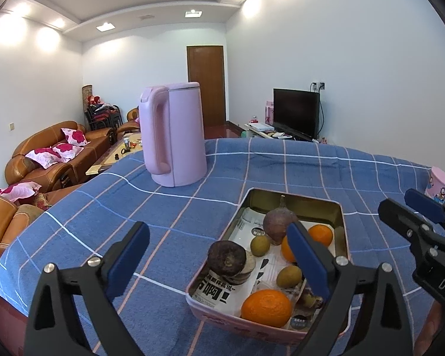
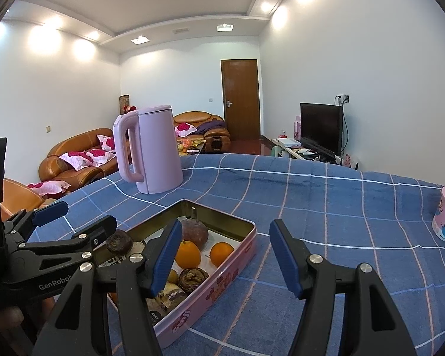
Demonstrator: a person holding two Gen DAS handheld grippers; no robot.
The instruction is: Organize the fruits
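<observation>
The pink tin lies on the tabletop near the pink kettle. Inside it: three oranges, two green fruits, one purple fruit. Above it, left gripper gapes wide, right gripper partly spread; both empty.

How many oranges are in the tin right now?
3. One orange at the tin's near end, two side by side toward the middle beside the purple fruit. The left gripper could hide more.
</observation>
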